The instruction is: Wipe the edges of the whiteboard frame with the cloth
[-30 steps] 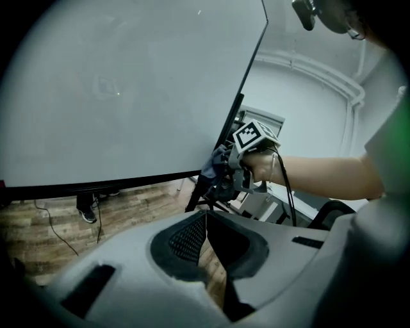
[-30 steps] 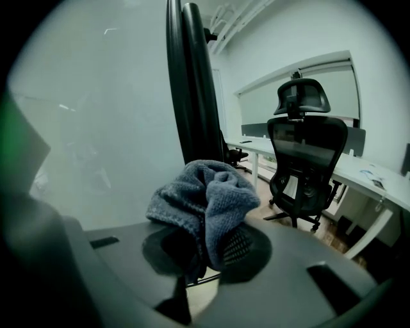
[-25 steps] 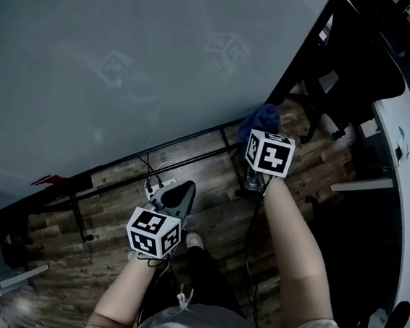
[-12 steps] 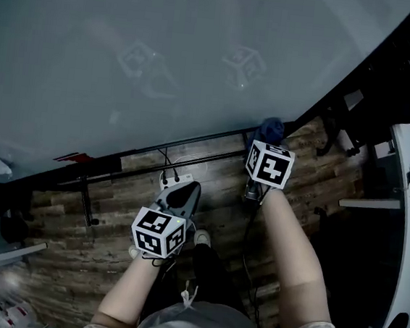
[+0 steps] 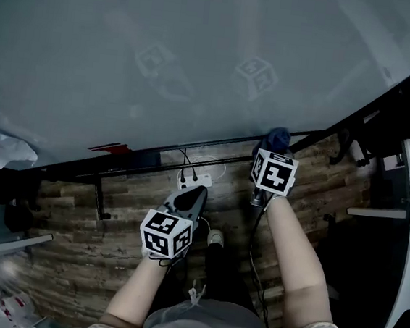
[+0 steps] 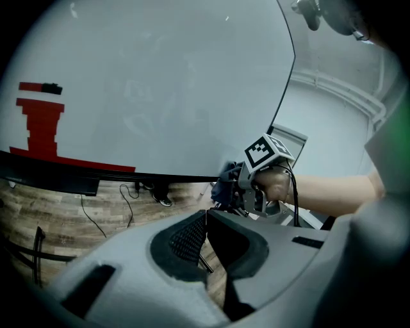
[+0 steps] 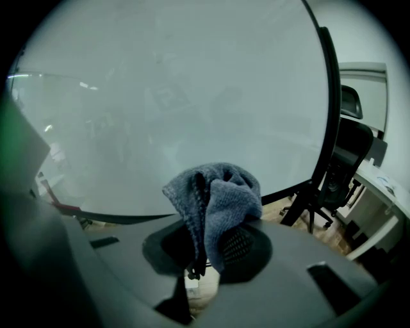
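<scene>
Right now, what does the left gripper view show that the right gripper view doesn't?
Only the left gripper view: the right gripper seen from outside at the bottom edge of the frame, with its marker cube and the hand holding it, plus the left gripper, jaws shut and empty. Only the right gripper view: its jaws clamped on the cloth up close, and an office chair. Both: the whiteboard, its frame and the cloth.

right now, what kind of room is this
Likely an office or meeting room: a large whiteboard on a stand, a black office chair beside it, and a white desk over wood-plank flooring.
</scene>
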